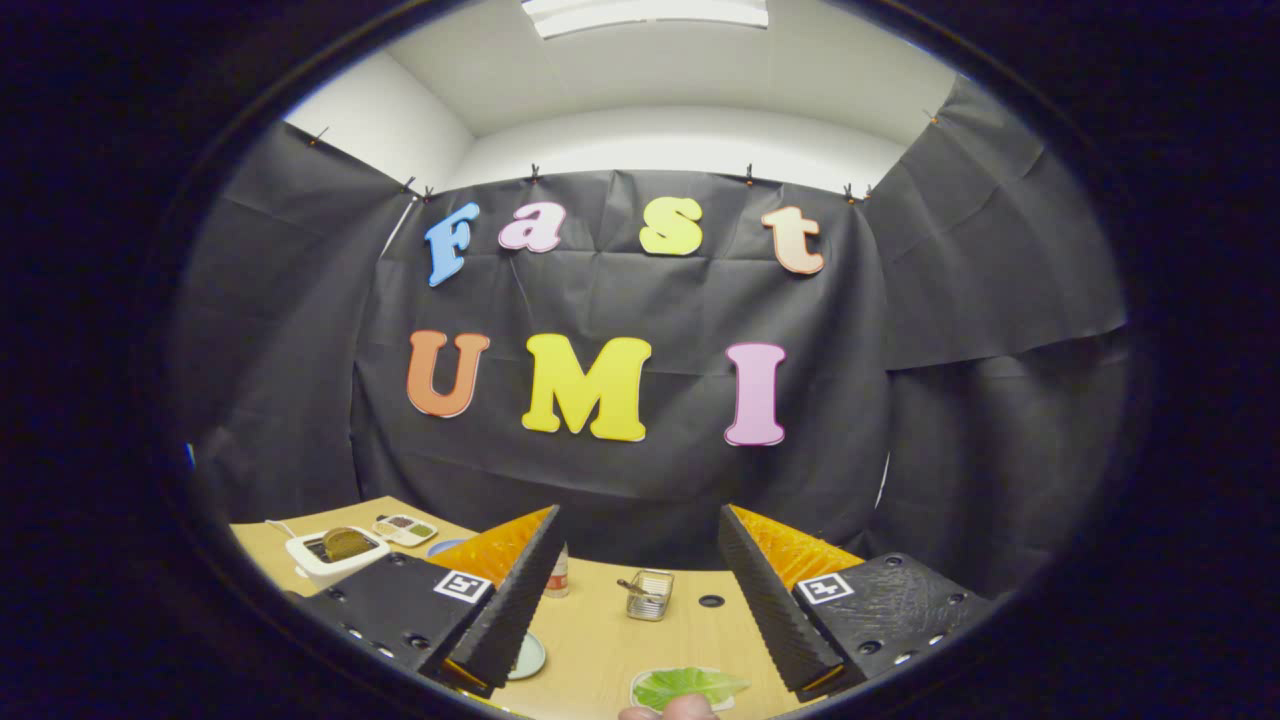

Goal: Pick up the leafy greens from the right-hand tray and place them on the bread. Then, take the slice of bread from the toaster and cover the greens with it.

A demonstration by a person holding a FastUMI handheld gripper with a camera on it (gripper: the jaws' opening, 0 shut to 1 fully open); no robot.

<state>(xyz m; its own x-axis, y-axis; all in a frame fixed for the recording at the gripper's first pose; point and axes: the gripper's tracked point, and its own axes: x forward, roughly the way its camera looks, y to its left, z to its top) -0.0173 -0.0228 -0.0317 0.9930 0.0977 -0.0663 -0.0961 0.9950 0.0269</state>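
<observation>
My gripper [640, 590] hangs open above the wooden table [600, 640], nothing between its fingers. Between and below the fingers lies a green leaf [688, 685] on a small white tray [640, 692]. A white toaster [335, 553] with a brown bread slice [345, 543] standing in its slot sits beyond the left finger. A pale green plate [528, 657] peeks out from under the left finger; what lies on it is hidden.
A small divided tray with food [405, 529] lies behind the toaster. A little bottle [558, 577] and a wire basket [650, 594] stand mid-table near a round hole [711, 601]. A fingertip [668, 709] shows just before the leaf tray.
</observation>
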